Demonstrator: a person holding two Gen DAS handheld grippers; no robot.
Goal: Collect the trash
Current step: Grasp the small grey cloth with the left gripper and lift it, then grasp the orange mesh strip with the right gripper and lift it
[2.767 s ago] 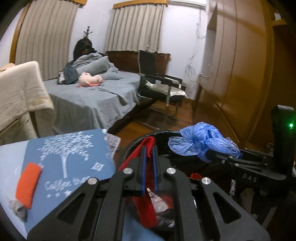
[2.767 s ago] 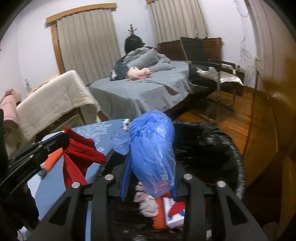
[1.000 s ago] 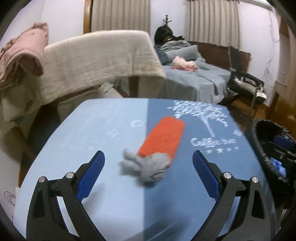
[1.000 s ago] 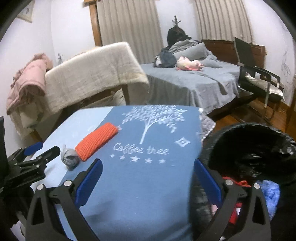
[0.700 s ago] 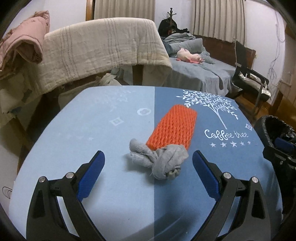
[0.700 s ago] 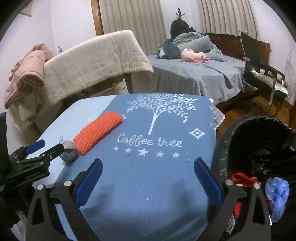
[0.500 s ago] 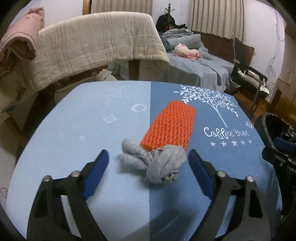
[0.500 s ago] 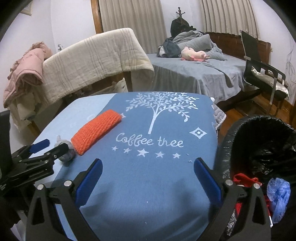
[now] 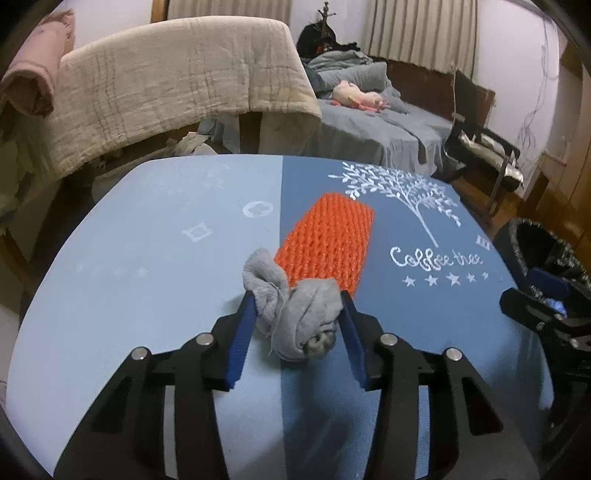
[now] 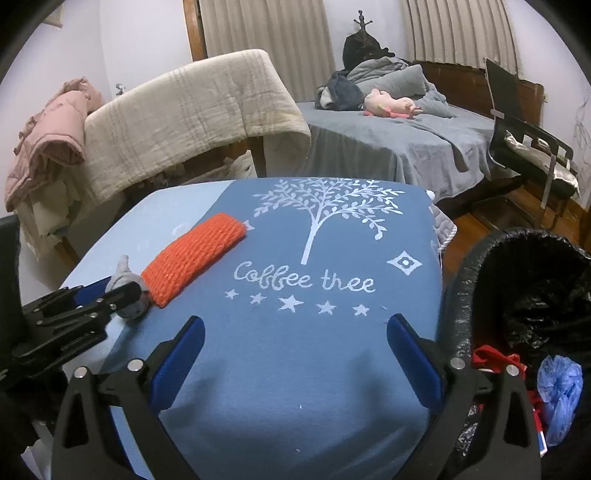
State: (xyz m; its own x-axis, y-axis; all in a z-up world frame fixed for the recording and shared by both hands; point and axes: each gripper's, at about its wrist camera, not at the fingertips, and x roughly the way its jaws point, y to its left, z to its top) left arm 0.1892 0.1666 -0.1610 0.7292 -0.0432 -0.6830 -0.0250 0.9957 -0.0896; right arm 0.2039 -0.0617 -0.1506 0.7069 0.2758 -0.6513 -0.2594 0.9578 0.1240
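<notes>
Walls: plain white, dim indoor light.
Curtains [image 10: 258, 26]: beige, pleated, drawn, behind the bed.
Bed [image 10: 388, 144]: grey cover, heaped clothes and a pink toy [image 10: 388, 103] on it.
Blanket [image 10: 192, 110]: cream, draped over furniture left of the bed.
Chair [image 10: 524, 147]: black, at right.
Floor [image 10: 476, 221]: brown wood.
</notes>
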